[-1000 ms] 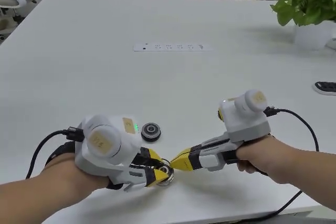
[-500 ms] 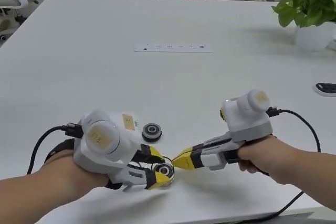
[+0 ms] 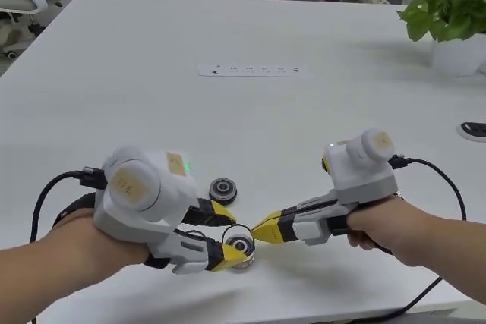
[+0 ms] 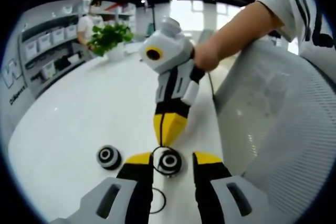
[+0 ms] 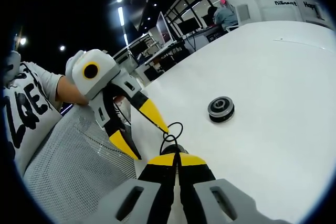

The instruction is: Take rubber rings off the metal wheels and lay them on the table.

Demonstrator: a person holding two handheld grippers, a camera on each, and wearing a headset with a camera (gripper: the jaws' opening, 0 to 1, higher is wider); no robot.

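Note:
A small metal wheel (image 3: 240, 246) (image 4: 170, 161) lies on the white table (image 3: 250, 127) between the yellow tips of my left gripper (image 3: 226, 234) (image 4: 173, 159). That gripper is open, with a narrow gap either side of the wheel. My right gripper (image 3: 258, 231) (image 5: 177, 157) comes in from the right, shut on a thin black rubber ring (image 4: 157, 152) (image 5: 174, 129) that loops up off the wheel. A second wheel (image 3: 223, 190) (image 4: 108, 157) (image 5: 220, 108), still wearing its black ring, sits just beyond on the table.
A thin dark loop (image 4: 157, 203) lies on the table under my left gripper. A white power strip (image 3: 254, 71) is at mid-table and a potted plant (image 3: 448, 13) at the far right. A mesh chair back (image 4: 273, 129) stands at the near table edge.
My left gripper's jaws have spread a little around the wheel. The right gripper stays pinched at the wheel's rim. The camera has shifted slightly.

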